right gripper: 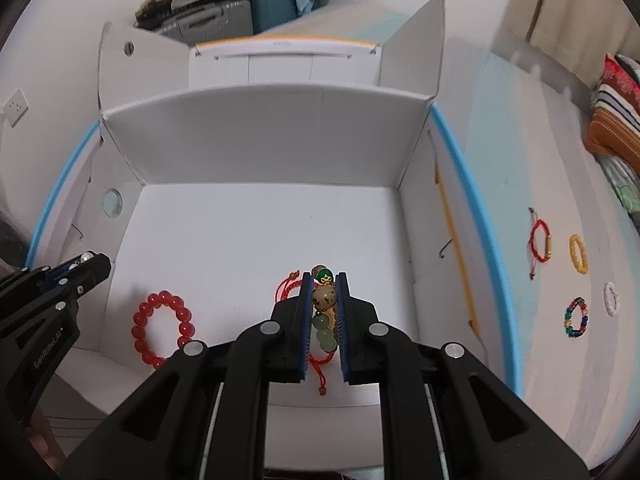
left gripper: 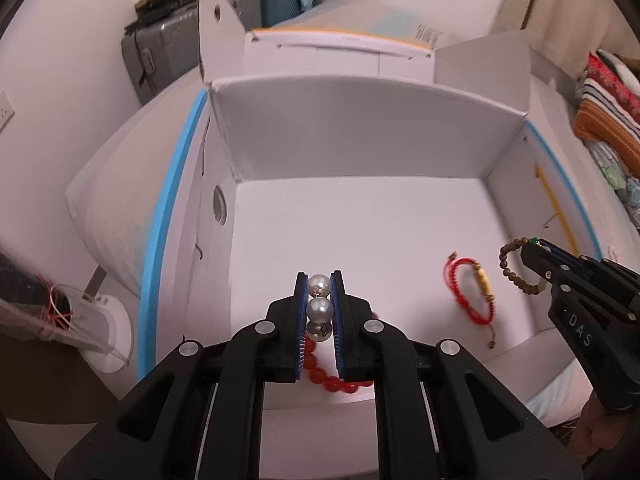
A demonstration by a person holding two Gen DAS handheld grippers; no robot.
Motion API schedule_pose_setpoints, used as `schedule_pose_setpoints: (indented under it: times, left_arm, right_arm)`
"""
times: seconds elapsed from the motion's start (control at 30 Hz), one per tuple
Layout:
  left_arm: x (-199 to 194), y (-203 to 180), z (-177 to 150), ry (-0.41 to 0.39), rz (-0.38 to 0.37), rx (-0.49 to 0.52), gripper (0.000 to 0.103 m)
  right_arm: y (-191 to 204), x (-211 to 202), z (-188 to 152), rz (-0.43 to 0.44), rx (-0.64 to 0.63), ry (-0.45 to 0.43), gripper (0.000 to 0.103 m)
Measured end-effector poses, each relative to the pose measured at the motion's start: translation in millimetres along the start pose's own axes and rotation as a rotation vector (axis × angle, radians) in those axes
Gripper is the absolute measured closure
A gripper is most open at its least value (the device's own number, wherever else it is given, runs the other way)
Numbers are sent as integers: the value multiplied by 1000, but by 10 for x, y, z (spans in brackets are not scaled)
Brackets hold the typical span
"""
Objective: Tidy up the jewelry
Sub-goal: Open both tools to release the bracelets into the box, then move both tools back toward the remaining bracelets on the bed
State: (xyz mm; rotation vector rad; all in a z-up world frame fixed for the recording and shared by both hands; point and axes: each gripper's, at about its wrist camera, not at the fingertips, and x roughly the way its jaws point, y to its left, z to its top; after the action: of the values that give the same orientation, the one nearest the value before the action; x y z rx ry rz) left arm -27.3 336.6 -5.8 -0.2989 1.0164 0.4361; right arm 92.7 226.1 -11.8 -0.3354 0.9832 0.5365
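Both grippers hover over the box [left gripper: 360, 140], left gripper [left gripper: 319, 280] pinching pearls [left gripper: 319, 308], right gripper [right gripper: 324, 280] clamping a brown-bead bracelet [right gripper: 325, 298]; releasing inside likely comes next.

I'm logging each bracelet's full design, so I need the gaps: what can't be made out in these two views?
- Pearl piece, left wrist view: only three beads show between the left tool fingers; the rest is hidden.
- Red bead bracelet, same view: mostly covered by that tool.
- Red cord bracelet, right wrist view: largely behind the right tool.
- Bracelets outside the box, e.g. the multicolour one: too small for detail.
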Motion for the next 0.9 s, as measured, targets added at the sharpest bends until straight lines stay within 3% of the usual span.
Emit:
schedule_pose_setpoints:
  times: [0.27, 0.33, 0.43, 0.5, 0.57, 0.7, 0.8, 0.83, 0.9]
  left_arm:
    - [152, 21, 14, 38, 19, -1, 92]
    - [162, 23, 12, 37, 29, -1, 91]
    - [148, 8, 9, 38, 31, -2, 90]
    - [135, 2, 16, 36, 29, -8, 82]
    - [86, -10, 19, 19, 28, -10, 61]
    - [-26, -12, 29, -8, 8, -20, 50]
    - [-123, -34, 25, -27, 15, -22, 36]
    - [-156, -41, 26, -39, 19, -24, 26]
    - [-259, -68, 38, -75, 25, -22, 22]
  right_arm:
    - [55, 118, -6, -9, -9, 41, 92]
    - [38, 133, -1, -14, -7, 45, 89]
    - [12, 103, -14, -23, 3, 38, 74]
    - [5, 72, -19, -23, 5, 30, 65]
    - [-2, 31, -23, -17, 10, 20, 55]
    - [-27, -89, -24, -13, 29, -1, 33]
    - [-62, -233, -49, -8, 35, -31, 25]
    - [-78, -287, -60, -12, 36, -43, 23]
    - [-110, -380, -77, -24, 35, -66, 19]
